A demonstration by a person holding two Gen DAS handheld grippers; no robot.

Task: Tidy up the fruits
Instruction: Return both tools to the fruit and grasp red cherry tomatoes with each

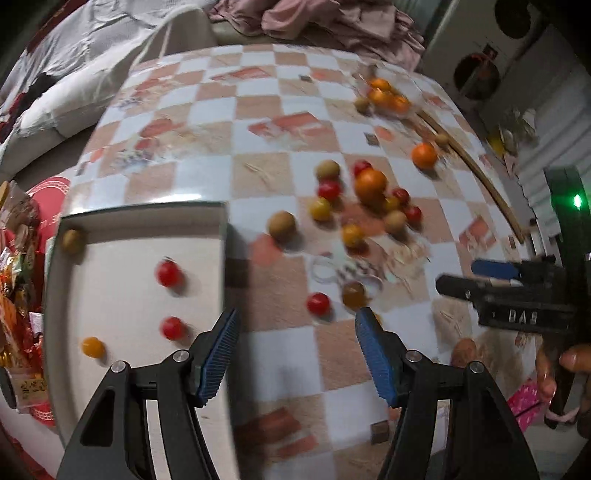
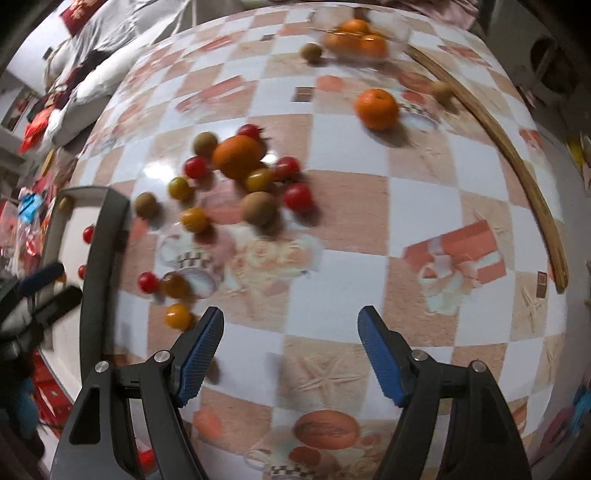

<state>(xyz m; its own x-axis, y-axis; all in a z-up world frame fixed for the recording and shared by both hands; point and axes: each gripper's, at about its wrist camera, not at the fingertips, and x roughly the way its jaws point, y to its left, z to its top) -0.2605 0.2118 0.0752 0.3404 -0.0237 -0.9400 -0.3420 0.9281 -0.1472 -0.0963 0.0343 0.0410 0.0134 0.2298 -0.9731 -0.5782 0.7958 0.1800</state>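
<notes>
Fruits (image 2: 236, 173) scattered mid-table; few already sorted into tray (image 1: 140, 221) at left. Left gripper (image 1: 295, 354) and right gripper (image 2: 291, 350) both held spread, empty, presumably readied for next pick.

Tray (image 1: 140, 221) at table (image 1: 288, 369) left edge, four small fruits inside. Loose fruit cluster (image 1: 369, 195) right of tray, mid-table. Bowl (image 2: 399, 35) with fruits at far side.
</notes>
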